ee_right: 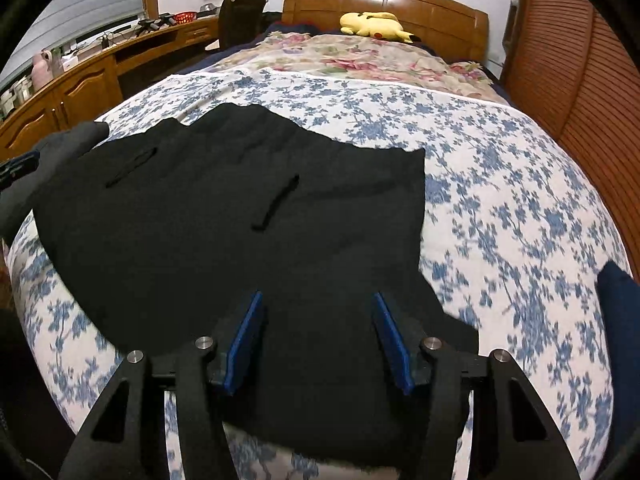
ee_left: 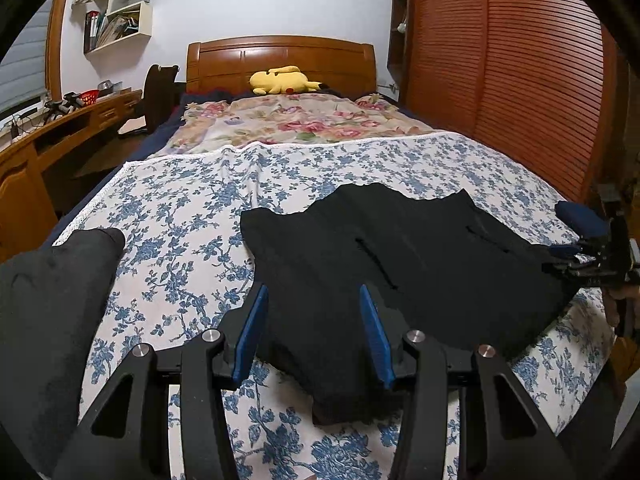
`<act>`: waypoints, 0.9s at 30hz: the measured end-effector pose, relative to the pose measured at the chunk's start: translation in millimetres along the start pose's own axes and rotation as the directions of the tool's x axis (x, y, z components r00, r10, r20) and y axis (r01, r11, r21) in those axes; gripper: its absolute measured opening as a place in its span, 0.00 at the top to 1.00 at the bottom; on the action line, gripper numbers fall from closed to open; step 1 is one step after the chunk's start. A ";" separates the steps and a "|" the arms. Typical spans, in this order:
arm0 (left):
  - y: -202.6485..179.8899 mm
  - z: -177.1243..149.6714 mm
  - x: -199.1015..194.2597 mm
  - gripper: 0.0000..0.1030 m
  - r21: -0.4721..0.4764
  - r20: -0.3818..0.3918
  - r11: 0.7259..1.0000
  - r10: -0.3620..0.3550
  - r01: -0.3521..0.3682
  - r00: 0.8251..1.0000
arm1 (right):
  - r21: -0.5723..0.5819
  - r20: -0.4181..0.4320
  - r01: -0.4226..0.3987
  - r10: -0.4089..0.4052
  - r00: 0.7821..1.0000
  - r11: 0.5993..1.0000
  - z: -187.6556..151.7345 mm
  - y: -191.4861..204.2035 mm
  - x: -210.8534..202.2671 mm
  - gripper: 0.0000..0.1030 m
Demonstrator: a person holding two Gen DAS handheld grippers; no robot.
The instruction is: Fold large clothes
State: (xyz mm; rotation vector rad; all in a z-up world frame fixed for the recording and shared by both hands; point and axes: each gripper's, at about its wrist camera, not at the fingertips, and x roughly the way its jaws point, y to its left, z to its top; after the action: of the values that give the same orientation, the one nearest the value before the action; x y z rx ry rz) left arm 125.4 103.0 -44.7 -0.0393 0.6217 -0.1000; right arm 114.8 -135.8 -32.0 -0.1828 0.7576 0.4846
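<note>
Black garment [ee_left: 400, 264], plain and unpatterned, on a white bedsheet [ee_left: 180, 216] printed with blue floral sprigs. Beyond it, a cream quilt [ee_left: 288, 120] with pink and red roses and green leaves. Yellow plush toy [ee_left: 282, 80] with black ear tips and a red cheek spot. Orange-brown wooden headboard [ee_left: 280, 56]; reddish-brown slatted wardrobe doors [ee_left: 500, 60]. Gripper pads [ee_right: 244, 340] blue on black frames. Wall [ee_left: 260, 0] pale bluish white.

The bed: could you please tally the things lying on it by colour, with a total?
Black garments: 2, the folded one and another at the left edge
Yellow plush toy: 1
Floral covers: 2, blue and pink
Total: 5
</note>
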 end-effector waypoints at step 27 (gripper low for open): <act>39.5 -33.1 -37.4 0.53 -0.090 -0.005 0.990 0.105 -0.105 0.995 | -0.170 0.087 -0.173 0.190 0.978 0.970 38.5 169.0 4.0 0.43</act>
State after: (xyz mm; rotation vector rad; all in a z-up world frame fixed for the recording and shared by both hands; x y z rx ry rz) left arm 79.1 145.9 -52.6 -0.0935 0.6270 0.0295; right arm 59.2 26.2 -5.0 -0.2393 0.6371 0.7258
